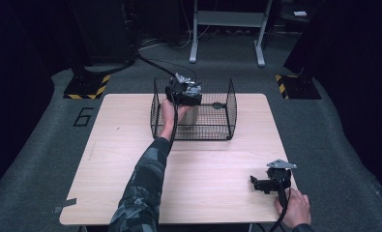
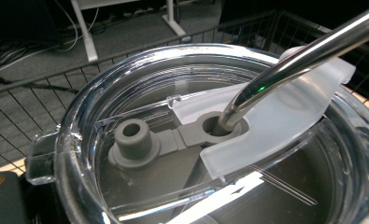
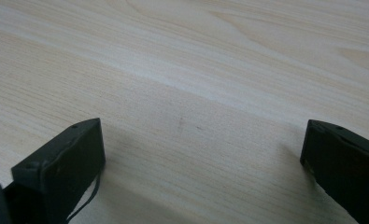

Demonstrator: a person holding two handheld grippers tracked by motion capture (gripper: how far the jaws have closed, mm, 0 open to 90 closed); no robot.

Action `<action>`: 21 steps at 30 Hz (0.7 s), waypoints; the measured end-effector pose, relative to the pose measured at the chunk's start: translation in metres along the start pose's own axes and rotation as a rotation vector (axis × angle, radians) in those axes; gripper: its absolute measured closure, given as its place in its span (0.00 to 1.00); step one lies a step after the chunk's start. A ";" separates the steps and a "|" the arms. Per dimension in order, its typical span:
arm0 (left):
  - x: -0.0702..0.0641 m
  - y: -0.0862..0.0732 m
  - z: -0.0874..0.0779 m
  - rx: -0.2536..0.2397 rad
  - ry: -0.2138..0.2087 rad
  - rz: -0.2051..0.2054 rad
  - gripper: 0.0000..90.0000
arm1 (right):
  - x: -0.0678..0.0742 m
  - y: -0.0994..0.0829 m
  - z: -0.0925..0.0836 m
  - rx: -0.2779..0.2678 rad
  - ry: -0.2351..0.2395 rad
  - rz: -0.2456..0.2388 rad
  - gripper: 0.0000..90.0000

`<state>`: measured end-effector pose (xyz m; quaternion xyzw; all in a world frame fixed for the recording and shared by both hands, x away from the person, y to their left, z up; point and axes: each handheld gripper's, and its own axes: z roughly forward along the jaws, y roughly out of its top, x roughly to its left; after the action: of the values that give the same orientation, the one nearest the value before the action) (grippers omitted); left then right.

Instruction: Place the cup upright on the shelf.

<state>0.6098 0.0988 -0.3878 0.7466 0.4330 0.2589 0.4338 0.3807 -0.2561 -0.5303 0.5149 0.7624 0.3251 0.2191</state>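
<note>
High view: the left tongs [image 1: 184, 93] reach into the black wire basket [image 1: 229, 104] at the far side of the surface [image 1: 213, 164], right over a pale tumbler [image 1: 192, 116] standing inside it, likely to grip or steady it. Left gripper view sits just above the clear lid [image 2: 79, 135], where a metal straw [image 2: 303, 58] passes through the grey grommet [image 2: 215, 128]; whether these tongs are clenched I cannot tell. The right tongs [image 1: 265, 183] rest released on bare wood near the person's edge, parked clear of the work.
</note>
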 end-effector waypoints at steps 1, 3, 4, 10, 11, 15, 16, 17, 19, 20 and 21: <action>0.000 -0.001 0.002 0.010 0.000 0.005 0.04 | 0.000 0.000 0.000 0.000 0.002 0.000 0.00; -0.002 -0.003 0.005 0.016 -0.003 0.001 0.04 | 0.000 0.000 0.000 0.000 0.002 0.000 0.00; -0.003 -0.003 0.006 0.009 -0.005 -0.004 0.04 | 0.000 0.000 0.000 0.002 0.002 0.004 0.00; -0.006 -0.006 0.013 0.045 -0.003 0.005 0.04 | 0.001 0.000 0.000 -0.002 0.000 0.007 0.00; -0.006 -0.007 0.015 0.055 -0.011 0.001 0.04 | 0.000 0.000 0.000 -0.001 0.000 0.006 0.00; -0.010 -0.008 0.020 0.068 -0.010 0.011 0.04 | 0.000 0.000 0.000 -0.003 0.001 0.000 0.00; -0.010 -0.008 0.020 0.068 -0.010 0.011 0.04 | 0.000 0.000 0.000 -0.003 0.001 0.000 0.00; -0.011 -0.009 0.022 0.080 -0.013 0.018 0.04 | 0.000 0.000 0.000 0.000 0.001 0.000 0.00; -0.013 -0.010 0.021 0.082 -0.011 0.027 0.04 | 0.000 0.000 0.000 -0.002 0.001 0.000 0.00; -0.014 -0.010 0.021 0.081 -0.010 0.031 0.04 | 0.000 0.000 0.000 -0.003 0.001 0.001 0.00; -0.014 -0.010 0.021 0.088 -0.014 0.036 0.04 | 0.000 0.000 0.000 -0.002 0.001 0.000 0.00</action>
<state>0.6148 0.0802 -0.4071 0.7744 0.4275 0.2421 0.3986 0.3808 -0.2561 -0.5304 0.5146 0.7620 0.3264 0.2192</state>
